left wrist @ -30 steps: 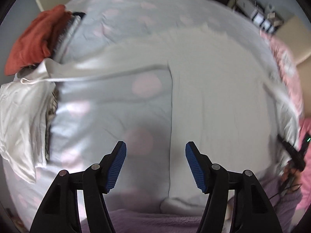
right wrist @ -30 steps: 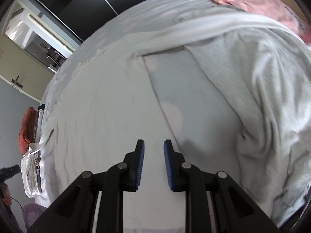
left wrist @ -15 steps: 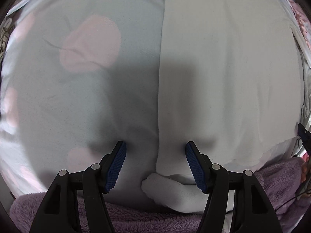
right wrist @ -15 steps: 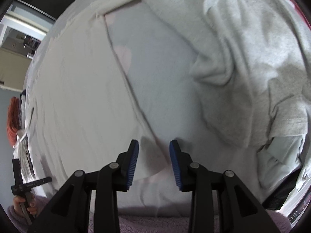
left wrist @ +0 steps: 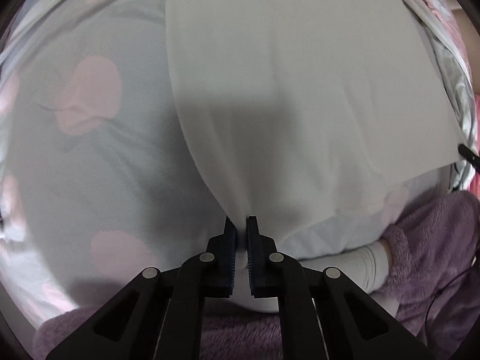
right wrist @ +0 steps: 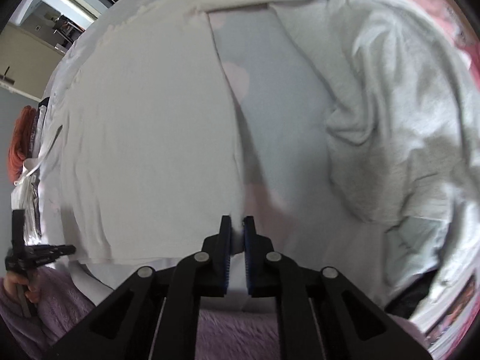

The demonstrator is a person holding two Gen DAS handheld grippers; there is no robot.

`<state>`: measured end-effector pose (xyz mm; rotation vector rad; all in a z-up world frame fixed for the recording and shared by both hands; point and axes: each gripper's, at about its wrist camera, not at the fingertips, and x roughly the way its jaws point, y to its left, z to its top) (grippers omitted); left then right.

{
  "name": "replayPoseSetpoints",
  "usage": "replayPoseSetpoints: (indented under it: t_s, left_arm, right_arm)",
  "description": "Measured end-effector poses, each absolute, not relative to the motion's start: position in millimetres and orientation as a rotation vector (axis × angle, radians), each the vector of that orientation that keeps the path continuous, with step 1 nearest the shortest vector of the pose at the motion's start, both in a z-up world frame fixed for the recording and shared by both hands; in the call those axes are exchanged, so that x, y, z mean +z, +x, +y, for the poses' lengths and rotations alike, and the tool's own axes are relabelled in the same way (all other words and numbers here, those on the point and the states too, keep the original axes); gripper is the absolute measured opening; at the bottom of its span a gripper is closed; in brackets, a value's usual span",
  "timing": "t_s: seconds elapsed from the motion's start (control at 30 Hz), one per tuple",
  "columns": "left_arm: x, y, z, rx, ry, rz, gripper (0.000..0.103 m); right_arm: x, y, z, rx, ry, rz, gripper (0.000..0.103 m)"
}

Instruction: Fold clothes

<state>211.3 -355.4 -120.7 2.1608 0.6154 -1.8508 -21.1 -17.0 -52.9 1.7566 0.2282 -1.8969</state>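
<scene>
Garment: a white, smooth cotton garment [left wrist: 300,96] lies spread flat on the bed, its straight side edges running away from both cameras.
Bed: pale grey sheet with pink round spots [left wrist: 90,99], bare on either side of the garment.
Left tongs [left wrist: 241,225]: jaws have just been closing and now pinch the garment's near corner, the cloth drawn into a peak between the blue pads.
Right tongs [right wrist: 237,225]: jaws have just been closing and pinch the garment's other near corner at its side edge, the white cloth caught between the pads.
Other cloth: a crumpled light grey knit garment [right wrist: 390,114] lies near the white one, a strip of sheet between them.
Pile: orange and white clothes [right wrist: 21,138] at the bed's far left edge.
Person: purple fleece sleeve [left wrist: 435,240] beside the near hem.
</scene>
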Motion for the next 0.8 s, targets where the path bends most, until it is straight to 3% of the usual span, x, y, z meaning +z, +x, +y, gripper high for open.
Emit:
replayPoseSetpoints:
  t_s: [0.13,0.43,0.5,0.63,0.8]
  left_arm:
    - [-108.3,214.5,-358.3,-1.839,2.205,0.548,0.005]
    - [-147.3,208.4,-365.5,-1.685,2.282,0.578,0.005]
    - [-151.4,207.1,-368.3,-1.654,2.299,0.596,0.01]
    - [-142.2,202.4,-370.1,-1.668,2.301,0.572,0.033]
    - [-96.4,189.3,-373.3,-1.815,2.198,0.56,0.033]
  right_arm:
    - [-41.0,-23.4,-6.1,-1.916,1.762,0.364,0.007]
    - [-98.4,-21.1,-20.1,-1.781,1.927,0.519,0.007]
    - [-100.4,-20.1,-23.7,-1.768,1.93,0.549,0.007]
    - [-99.3,-18.4,-27.0,-1.756,1.918,0.554,0.011]
    - [-66.6,-18.5,-11.2,-1.864,1.796,0.389,0.017]
